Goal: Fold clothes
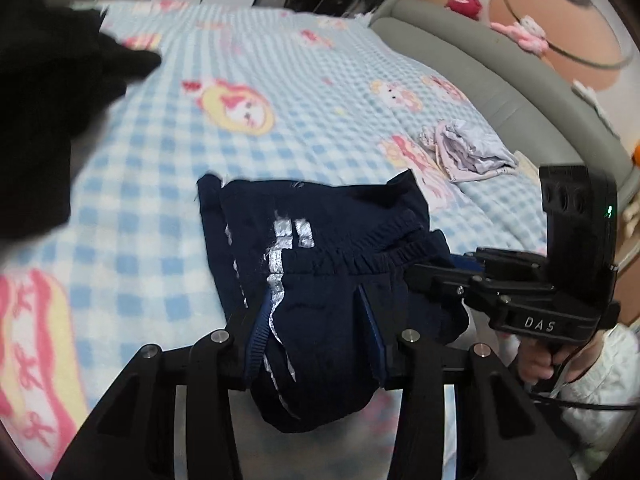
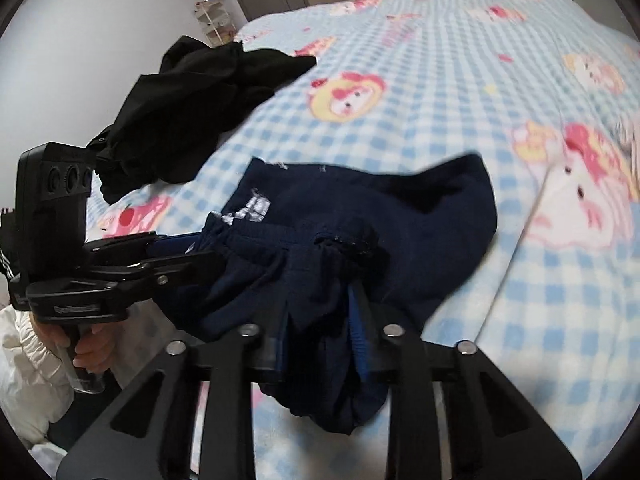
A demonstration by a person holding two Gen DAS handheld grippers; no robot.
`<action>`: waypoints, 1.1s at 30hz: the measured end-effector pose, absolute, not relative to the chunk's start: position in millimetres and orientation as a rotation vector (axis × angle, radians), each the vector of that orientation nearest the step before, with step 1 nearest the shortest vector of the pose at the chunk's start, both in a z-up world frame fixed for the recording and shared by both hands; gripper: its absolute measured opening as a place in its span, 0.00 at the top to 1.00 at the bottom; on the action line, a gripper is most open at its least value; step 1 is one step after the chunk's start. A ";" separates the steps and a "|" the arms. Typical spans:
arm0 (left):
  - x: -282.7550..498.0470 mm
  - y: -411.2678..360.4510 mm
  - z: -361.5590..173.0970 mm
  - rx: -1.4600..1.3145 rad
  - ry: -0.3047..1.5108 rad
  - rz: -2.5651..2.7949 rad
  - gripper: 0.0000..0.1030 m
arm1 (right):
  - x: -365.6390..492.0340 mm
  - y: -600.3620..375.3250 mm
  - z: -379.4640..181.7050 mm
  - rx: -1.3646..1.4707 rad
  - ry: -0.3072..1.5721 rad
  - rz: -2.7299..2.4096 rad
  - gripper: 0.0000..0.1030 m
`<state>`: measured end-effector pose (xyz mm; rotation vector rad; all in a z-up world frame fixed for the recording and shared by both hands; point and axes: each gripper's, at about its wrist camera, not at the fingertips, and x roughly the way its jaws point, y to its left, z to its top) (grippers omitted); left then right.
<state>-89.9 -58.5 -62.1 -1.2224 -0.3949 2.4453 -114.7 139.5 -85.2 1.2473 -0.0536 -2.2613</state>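
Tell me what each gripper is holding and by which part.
Both hold the navy shorts at the elastic waistband end. The left gripper clamps bunched fabric at the side with the reflective stripes; the right gripper clamps the opposite side.

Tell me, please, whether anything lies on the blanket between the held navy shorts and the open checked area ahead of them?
Nothing visible does. The navy shorts face bare checked blanket; the black garment lies off to one side and the crumpled pale garment to the other.

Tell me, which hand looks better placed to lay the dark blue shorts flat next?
Neither clearly. The left gripper and right gripper each clamp the navy shorts near the waistband, so both probably spread them together.
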 end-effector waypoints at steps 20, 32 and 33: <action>-146.0 -98.5 -76.4 -1.381 -0.536 2.515 0.44 | -175.5 146.0 -97.9 1.340 -0.063 -2.348 0.63; -133.4 -86.5 -99.5 -1.471 -0.648 2.438 0.80 | -134.8 181.3 -123.5 1.402 -0.376 -2.261 0.76; -130.8 -85.5 -91.8 -1.441 -0.663 2.439 0.83 | -135.5 176.2 -124.1 1.414 -0.345 -2.248 0.86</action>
